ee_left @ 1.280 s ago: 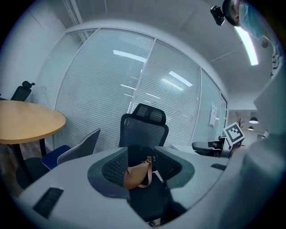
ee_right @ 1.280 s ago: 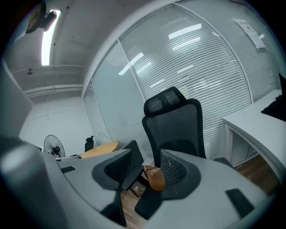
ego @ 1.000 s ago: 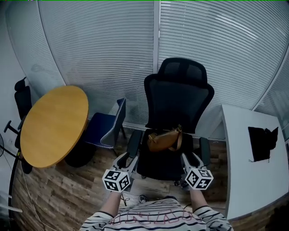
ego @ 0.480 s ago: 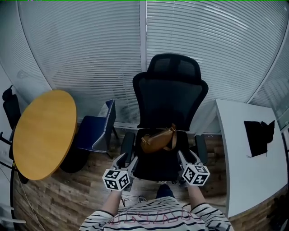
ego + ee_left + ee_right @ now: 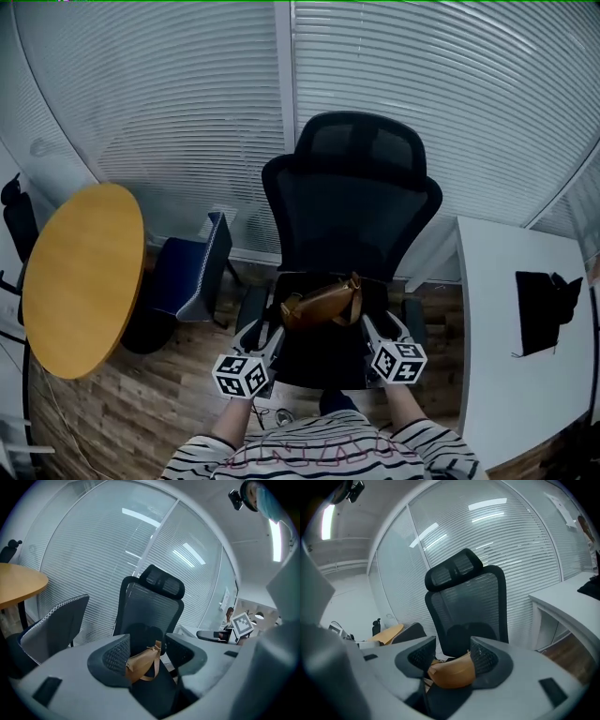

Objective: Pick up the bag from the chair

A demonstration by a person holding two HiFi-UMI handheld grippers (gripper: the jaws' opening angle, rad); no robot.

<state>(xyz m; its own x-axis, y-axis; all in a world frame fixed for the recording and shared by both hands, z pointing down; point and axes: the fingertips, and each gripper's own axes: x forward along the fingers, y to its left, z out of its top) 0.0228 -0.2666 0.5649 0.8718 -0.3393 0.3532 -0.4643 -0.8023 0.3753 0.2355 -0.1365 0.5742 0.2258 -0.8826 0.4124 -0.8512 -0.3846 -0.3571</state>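
A brown leather bag (image 5: 323, 302) with a strap lies on the seat of a black mesh office chair (image 5: 352, 202). My left gripper (image 5: 273, 330) is at the seat's front left, just short of the bag's left end, and stands open. My right gripper (image 5: 367, 325) is at the front right, also open. The left gripper view shows the bag (image 5: 143, 665) ahead, framed by the open left gripper (image 5: 147, 649). Through the open right gripper (image 5: 451, 654) in the right gripper view, the bag (image 5: 452, 673) looks close. Neither gripper holds anything.
A round wooden table (image 5: 80, 277) stands at the left with a blue chair (image 5: 187, 277) beside it. A white desk (image 5: 511, 319) at the right carries a black item (image 5: 547, 298). Window blinds (image 5: 187, 112) close off the back. The floor (image 5: 112, 412) is wood.
The office chair and bag have come nearer. Both grippers have moved forward to either side of the bag, still open.
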